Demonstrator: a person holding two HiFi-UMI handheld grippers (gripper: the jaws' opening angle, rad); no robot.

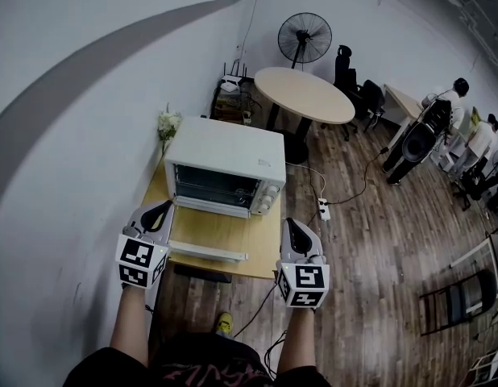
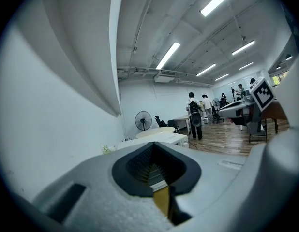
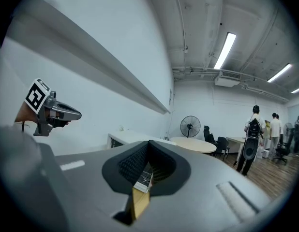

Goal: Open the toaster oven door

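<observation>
Oven (image 1: 225, 156) sits at the back of a small table (image 1: 265, 258) against the wall. Its door (image 1: 217, 230) is already swung down flat, with the handle (image 1: 209, 253) toward the person and the rack showing inside. Left gripper (image 1: 162, 210) and right gripper (image 1: 291, 226) hover on either side of the door, both clenched on nothing and held clear, probably because the opening looks done. No brand or lettering on the oven can be read; the cubes (image 1: 141, 263) carry only black-and-white square markers.
</observation>
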